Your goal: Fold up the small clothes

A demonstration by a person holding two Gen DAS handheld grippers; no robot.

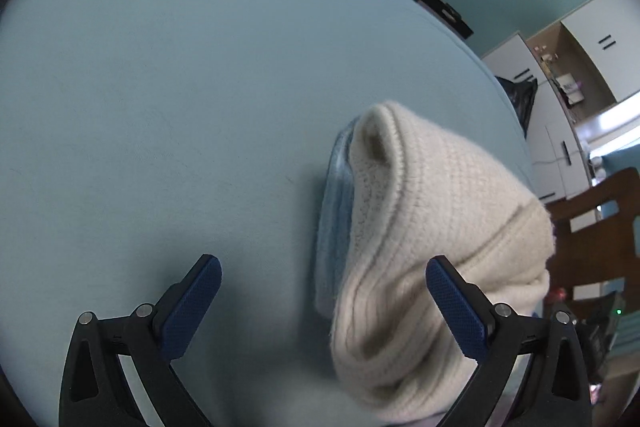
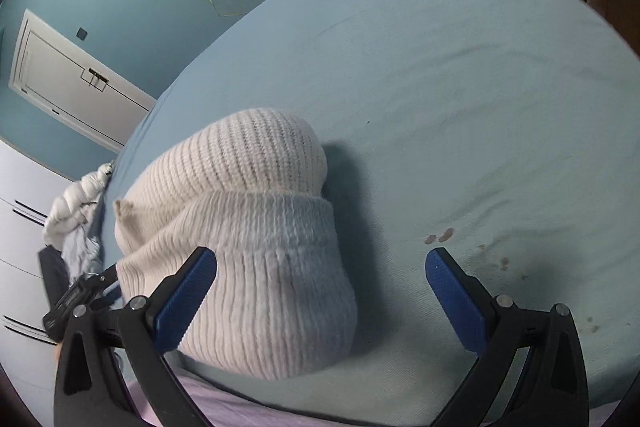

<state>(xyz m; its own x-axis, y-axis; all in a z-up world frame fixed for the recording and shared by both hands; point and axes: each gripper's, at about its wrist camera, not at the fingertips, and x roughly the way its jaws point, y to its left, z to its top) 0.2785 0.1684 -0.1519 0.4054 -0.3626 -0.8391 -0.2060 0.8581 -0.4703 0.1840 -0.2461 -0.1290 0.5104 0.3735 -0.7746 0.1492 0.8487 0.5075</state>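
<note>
Left wrist view: left gripper jaws apart, empty; knit on the bed, right of centre, against the right finger, long axis running away.

Right wrist view: right gripper jaws apart, empty; knit left of centre behind the left finger, neither arm clearly nearer.

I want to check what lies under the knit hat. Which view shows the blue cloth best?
The left wrist view: the blue cloth peeks out beside the cream knit hat. In the right wrist view the hat hides it.

The right gripper, fingers spread wide, hovers beside a cream knit garment on the blue bed sheet.
</note>
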